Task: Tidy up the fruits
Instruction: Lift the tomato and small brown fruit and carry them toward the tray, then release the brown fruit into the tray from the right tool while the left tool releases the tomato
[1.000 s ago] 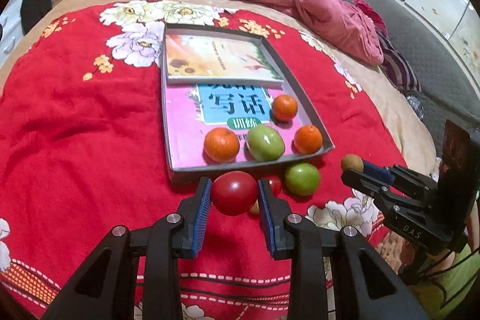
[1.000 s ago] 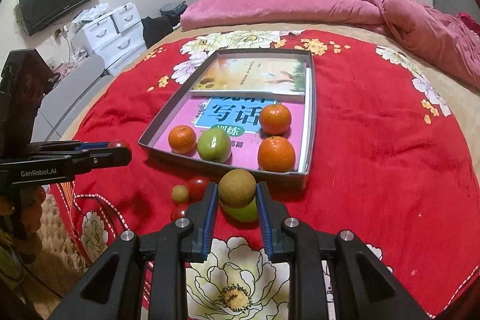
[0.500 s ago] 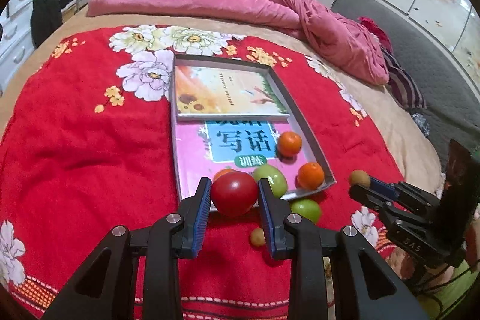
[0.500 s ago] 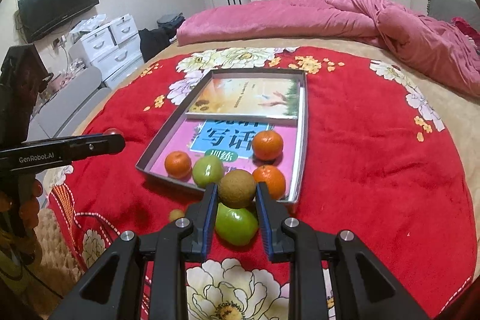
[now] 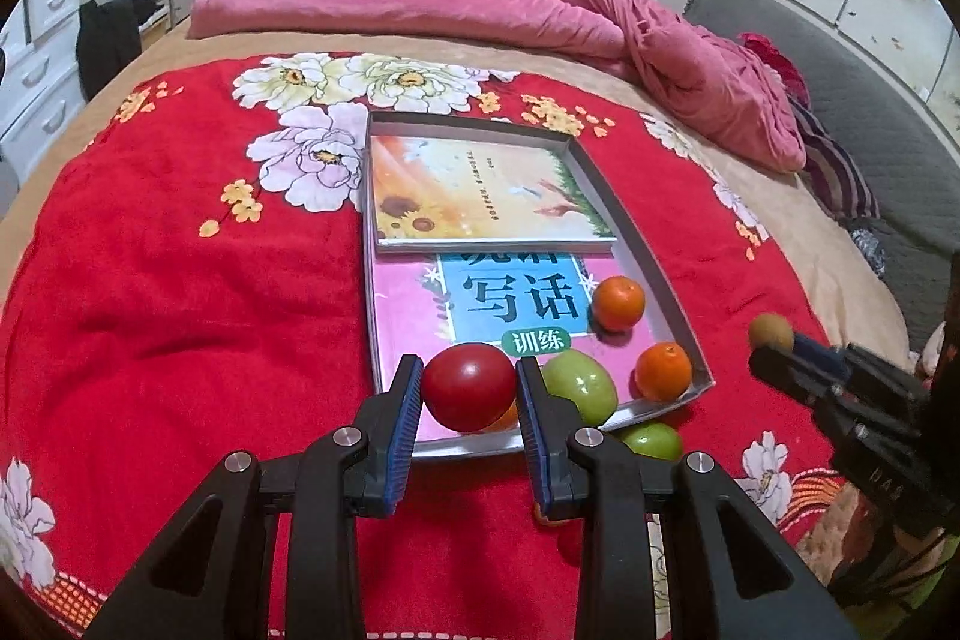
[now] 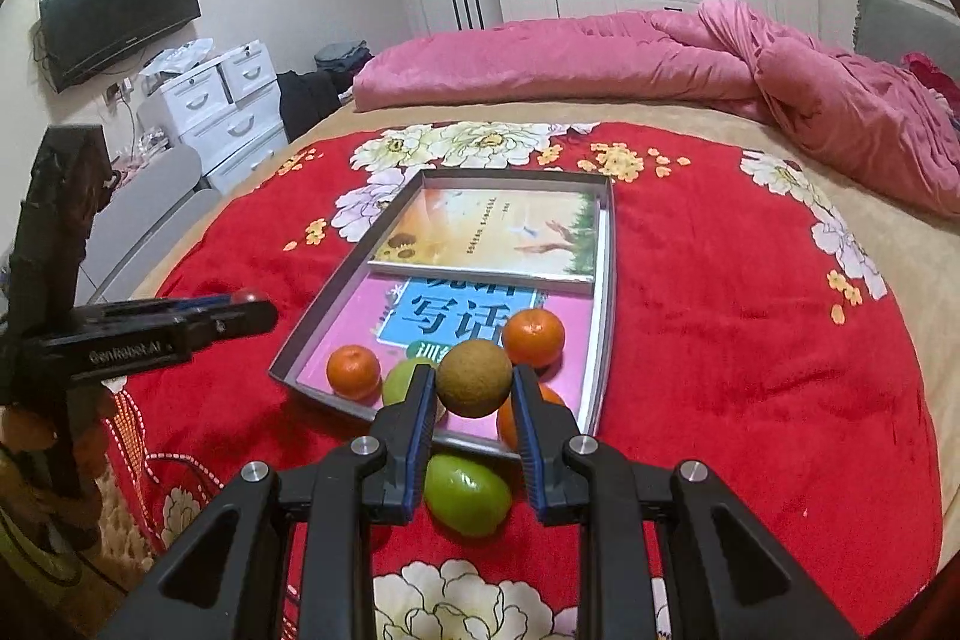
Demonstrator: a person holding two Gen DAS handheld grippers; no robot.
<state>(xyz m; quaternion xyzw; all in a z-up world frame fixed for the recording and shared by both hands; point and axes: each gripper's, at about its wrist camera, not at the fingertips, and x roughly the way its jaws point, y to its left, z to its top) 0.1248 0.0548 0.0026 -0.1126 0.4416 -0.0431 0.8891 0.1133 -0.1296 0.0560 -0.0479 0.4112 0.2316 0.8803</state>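
Shallow grey tray (image 5: 651, 256) lies on the red floral blanket (image 5: 180, 292) abt mid-bed, long axis running twd the pink quilt (image 5: 480, 4) at the far edge. Inside the tray: sunflower-cover book (image 5: 480, 190) fills the far half, its near edge overlapping a pink book w/ blue title panel (image 5: 516, 298) that covers the near half. On the pink book sit the fruits: one orange (image 5: 618, 303) by the tray's right wall, a 2nd orange (image 5: 663, 371) in the near right corner, a green fruit (image 5: 579, 387) just beside it at the near rim, and a 3rd orange (image 6: 354, 371) twd the near left corner, mostly hidden in the left wrist view behind the held fruit. Outside the tray, on the blanket just off its near rim, lies another green fruit (image 6: 467, 495), touching nothing visible. Left gripper (image 5: 468, 388) pinches a red tomato-like fruit (image 5: 468, 387) btwn its blue pads, held in the air over the tray's near edge. Right gripper (image 6: 473, 388) pinches a brown round fruit (image 6: 474, 377), pads pressed on both sides, also raised above the near rim; in left wrist view the same fruit shows at the gripper tip off the tray's right side. A small reddish bit peeks out under the left gripper's right finger on the blanket; can't tell what it is.
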